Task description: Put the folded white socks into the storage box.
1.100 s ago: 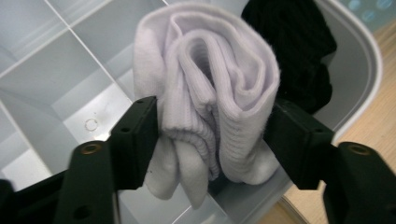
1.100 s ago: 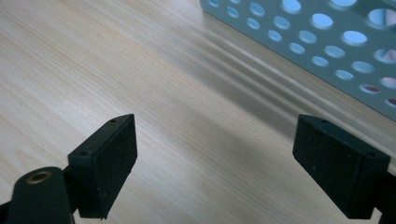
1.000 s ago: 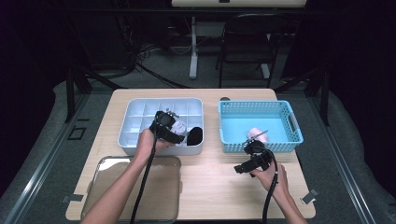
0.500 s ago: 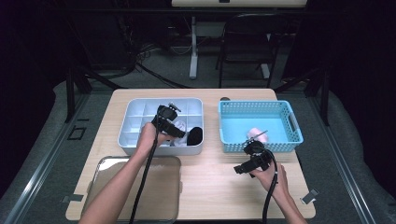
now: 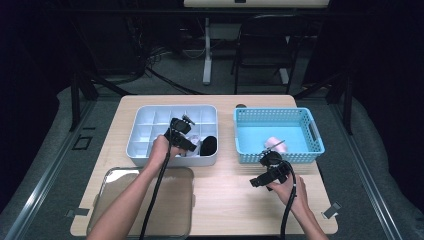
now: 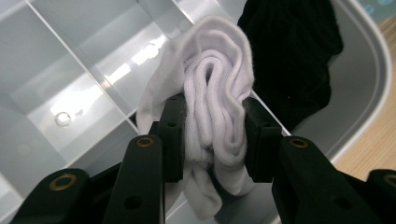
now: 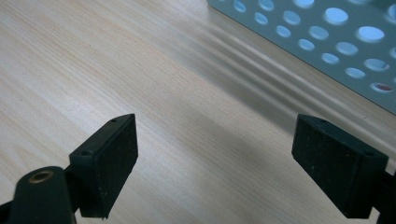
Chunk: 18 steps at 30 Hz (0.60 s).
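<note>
In the left gripper view my left gripper [image 6: 214,140] has its jaws pressed on a rolled white sock [image 6: 217,93], and they have just been closing on it. The sock sits in a front compartment of the grey divided tray [image 6: 70,70], beside a black sock [image 6: 289,51]. From above, the left gripper [image 5: 186,144] reaches down into that tray [image 5: 150,111], next to the black sock [image 5: 208,145]. My right gripper [image 5: 257,181] hovers over the bare table in front of the blue basket [image 5: 300,117]; its jaws [image 7: 215,158] stand wide apart with nothing between them.
A pink item [image 5: 275,144] lies in the blue basket, whose perforated wall [image 7: 327,42] is close ahead of the right gripper. A shiny metal tray [image 5: 177,200] lies at the table's front left, under the left forearm. Wooden tabletop [image 5: 235,200] spreads between both hands.
The left gripper has sunk a little into the divided tray and its jaws have come together on the white sock. The right gripper has stayed where it was.
</note>
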Each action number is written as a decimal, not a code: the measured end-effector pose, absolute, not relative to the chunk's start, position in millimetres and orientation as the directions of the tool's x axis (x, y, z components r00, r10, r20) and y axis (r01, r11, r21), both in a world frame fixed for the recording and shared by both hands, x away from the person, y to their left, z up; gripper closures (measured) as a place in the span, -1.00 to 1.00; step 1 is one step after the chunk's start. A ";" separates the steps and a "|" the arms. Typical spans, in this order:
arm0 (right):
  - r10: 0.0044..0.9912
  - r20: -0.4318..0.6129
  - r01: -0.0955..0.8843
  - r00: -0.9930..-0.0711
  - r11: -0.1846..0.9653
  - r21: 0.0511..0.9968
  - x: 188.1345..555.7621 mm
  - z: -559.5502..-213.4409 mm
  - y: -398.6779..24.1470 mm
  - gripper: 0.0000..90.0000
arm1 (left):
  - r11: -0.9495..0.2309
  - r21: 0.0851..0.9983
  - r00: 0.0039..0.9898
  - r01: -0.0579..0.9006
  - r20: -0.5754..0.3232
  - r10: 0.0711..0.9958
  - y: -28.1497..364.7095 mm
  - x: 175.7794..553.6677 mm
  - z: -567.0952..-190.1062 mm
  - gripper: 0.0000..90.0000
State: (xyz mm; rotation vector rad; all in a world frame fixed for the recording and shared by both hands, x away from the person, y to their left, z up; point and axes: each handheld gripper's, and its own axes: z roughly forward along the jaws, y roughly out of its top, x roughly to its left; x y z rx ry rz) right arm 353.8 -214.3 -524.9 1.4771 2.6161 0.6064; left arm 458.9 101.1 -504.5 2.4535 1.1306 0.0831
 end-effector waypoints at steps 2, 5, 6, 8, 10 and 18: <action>0.837 0.123 0.806 -0.534 0.459 0.373 353.7 -525.1 -214.2 -0.69 | -0.573 0.399 0.662 0.716 -0.124 0.739 99.4 458.3 -509.5 0.47; 0.834 0.109 0.804 -0.540 0.473 0.361 354.2 -524.7 -214.8 -0.69 | -0.567 0.399 0.657 0.721 -0.134 0.741 99.7 459.4 -512.1 0.48; 0.838 0.114 0.806 -0.534 0.463 0.370 353.9 -525.6 -214.4 -0.69 | -0.568 0.397 0.658 0.721 -0.134 0.741 99.4 459.9 -512.8 0.48; 0.838 0.114 0.806 -0.533 0.462 0.370 354.0 -525.6 -214.3 -0.69 | -0.575 0.387 0.660 0.721 -0.127 0.741 97.8 460.6 -514.6 0.48; 0.843 0.119 0.808 -0.524 0.448 0.382 353.1 -526.4 -213.3 -0.69 | -0.579 0.381 0.661 0.720 -0.126 0.739 97.2 461.5 -515.8 0.49; 0.839 0.128 0.811 -0.529 0.456 0.367 353.5 -524.0 -214.4 -0.69 | -0.571 0.392 0.658 0.721 -0.132 0.741 97.5 462.5 -516.8 0.48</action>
